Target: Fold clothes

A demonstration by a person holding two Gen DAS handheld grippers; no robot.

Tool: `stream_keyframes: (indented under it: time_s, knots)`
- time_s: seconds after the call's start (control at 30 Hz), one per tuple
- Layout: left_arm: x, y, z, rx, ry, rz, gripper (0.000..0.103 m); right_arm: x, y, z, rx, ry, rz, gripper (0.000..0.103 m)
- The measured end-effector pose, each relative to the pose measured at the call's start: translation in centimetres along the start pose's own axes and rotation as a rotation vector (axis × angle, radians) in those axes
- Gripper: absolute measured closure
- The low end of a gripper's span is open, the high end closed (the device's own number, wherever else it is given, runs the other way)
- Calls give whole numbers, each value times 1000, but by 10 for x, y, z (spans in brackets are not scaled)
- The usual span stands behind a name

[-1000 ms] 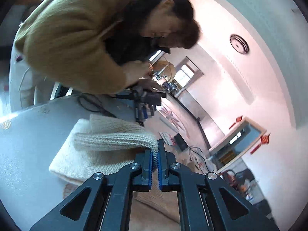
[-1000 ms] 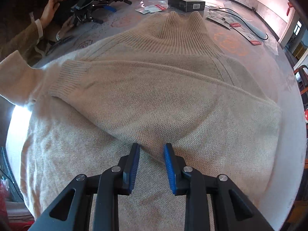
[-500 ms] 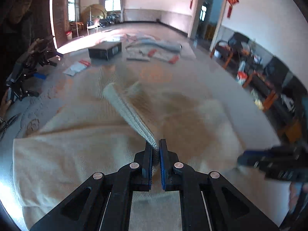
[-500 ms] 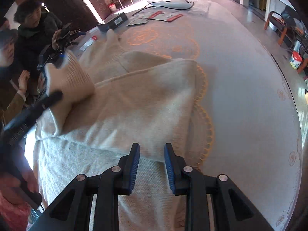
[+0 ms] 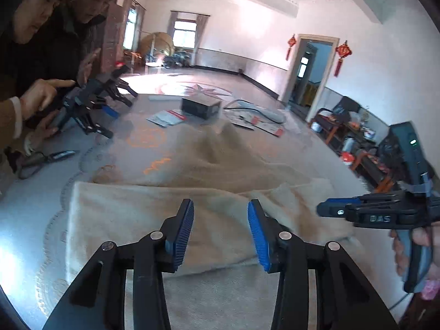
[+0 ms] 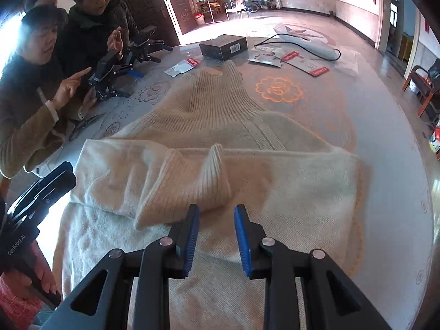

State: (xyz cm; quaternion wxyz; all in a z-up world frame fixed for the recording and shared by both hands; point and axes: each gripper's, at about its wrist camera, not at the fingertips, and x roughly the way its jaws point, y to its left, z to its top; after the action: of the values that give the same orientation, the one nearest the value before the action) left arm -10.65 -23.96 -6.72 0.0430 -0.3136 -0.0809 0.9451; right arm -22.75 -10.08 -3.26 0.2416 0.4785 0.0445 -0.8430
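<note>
Left tool (image 5: pixel 220 229): wide open, empty. Right tool (image 6: pixel 214 235): open, empty. Sweater (image 6: pixel 220 126): flat on bench (image 6: pixel 385 126), collar pointing away.

The sweater (image 6: pixel 220 143) lies flat on the surface (image 6: pixel 371 126), collar toward the far side. Both sleeves lie folded across its body, their cuffs (image 6: pixel 192 184) meeting near the middle. Beyond the collar sits a box (image 6: pixel 223 46); right of the box lie a cable (image 6: pixel 299 44) and leaflets (image 6: pixel 291 57). Left of the sweater two people (image 6: pixel 68 55) sit at the surface's edge with another device (image 6: pixel 121 63), scissors (image 6: pixel 82 123) beside them.
</note>
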Motion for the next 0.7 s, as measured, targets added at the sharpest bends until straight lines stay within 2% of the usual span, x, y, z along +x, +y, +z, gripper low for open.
stream_keyframes:
  time_s: [0.07, 0.1, 0.17, 0.2, 0.23, 0.3, 0.4, 0.43, 0.5, 0.57, 0.63, 0.7]
  knots:
    - [15, 27, 1, -48, 20, 79, 60, 6, 36, 12, -97, -35, 5, 77]
    - [25, 43, 0, -86, 43, 114, 60, 15, 52, 15, -141, -23, 29, 77]
    - [51, 85, -7, -214, 139, 167, 60, 38, 83, 19, -226, 15, 85, 79]
    - [62, 105, -11, -274, 184, 198, 60, 52, 91, 18, -259, 50, 69, 80]
    - [65, 120, -17, -316, 209, 217, 60, 63, 92, 15, -277, 81, 8, 80]
    - [60, 138, -25, -344, 210, 202, 61, 73, 62, 11, -181, 130, -82, 80]
    - [53, 134, -31, -221, 235, 238, 61, 53, -24, -9, 118, 152, -118, 76]
    - [53, 132, -32, -189, 240, 242, 61, 41, -45, -17, 192, 149, -168, 79]
    - [53, 134, -33, -185, 241, 249, 61, 17, -84, -32, 323, 137, -287, 76]
    - [53, 137, -33, -182, 242, 257, 61, -7, -91, -36, 365, 58, -289, 76]
    - [53, 139, -34, -178, 243, 264, 61, -20, -75, -28, 317, -12, -229, 76]
    - [53, 142, -35, -175, 244, 272, 61, -7, -48, -17, 217, 6, -159, 76]
